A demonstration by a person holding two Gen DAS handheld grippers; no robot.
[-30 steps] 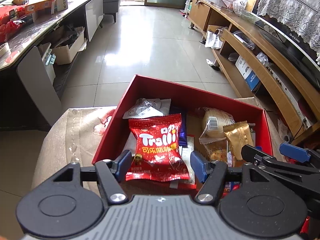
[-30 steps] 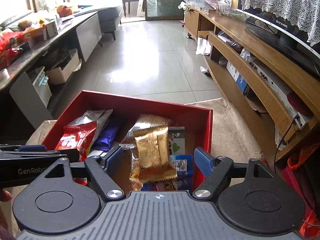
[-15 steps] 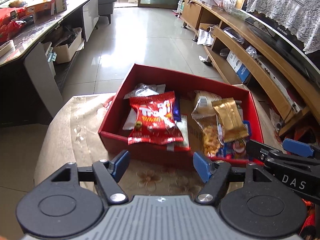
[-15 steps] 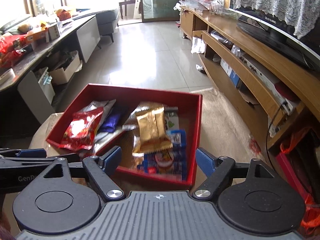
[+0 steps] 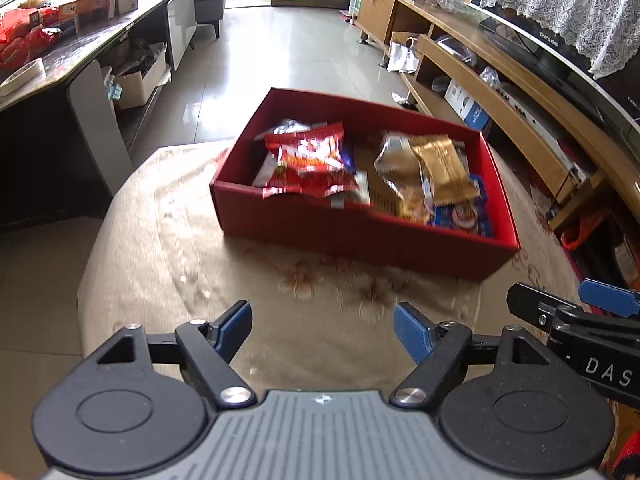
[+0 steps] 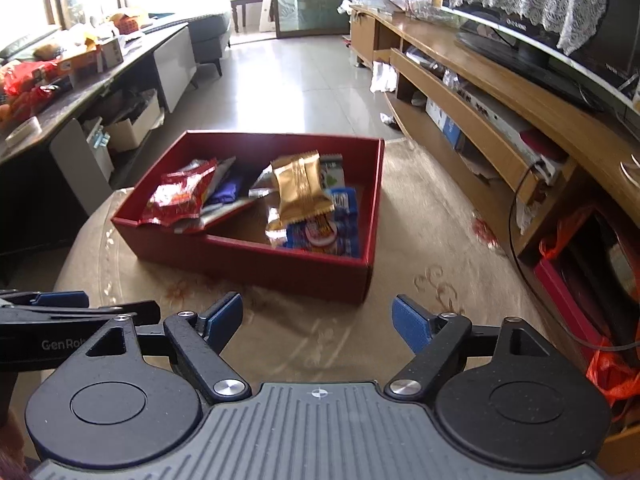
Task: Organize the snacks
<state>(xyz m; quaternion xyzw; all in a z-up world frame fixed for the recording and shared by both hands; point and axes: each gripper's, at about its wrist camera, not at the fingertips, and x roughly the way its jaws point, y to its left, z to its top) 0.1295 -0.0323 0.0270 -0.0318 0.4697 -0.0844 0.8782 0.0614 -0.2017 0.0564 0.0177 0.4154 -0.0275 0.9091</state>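
The red box (image 5: 360, 236) stands on the cloth-covered worktop (image 5: 168, 240), on its far half, with the near half left bare. All snacks in view lie inside the box: a red packet (image 5: 310, 164) at the left, a gold packet (image 5: 442, 170) at the right over a blue packet (image 5: 460, 216). Gathering them in one open container keeps them together and reachable from above.

The left gripper (image 5: 322, 330) is spread and empty, its jaws having just been opening. The right gripper (image 6: 318, 322) is likewise spread, with nothing between its pads. Both hang over the bare near cloth, short of the box. The sorting appears complete or nearly so.
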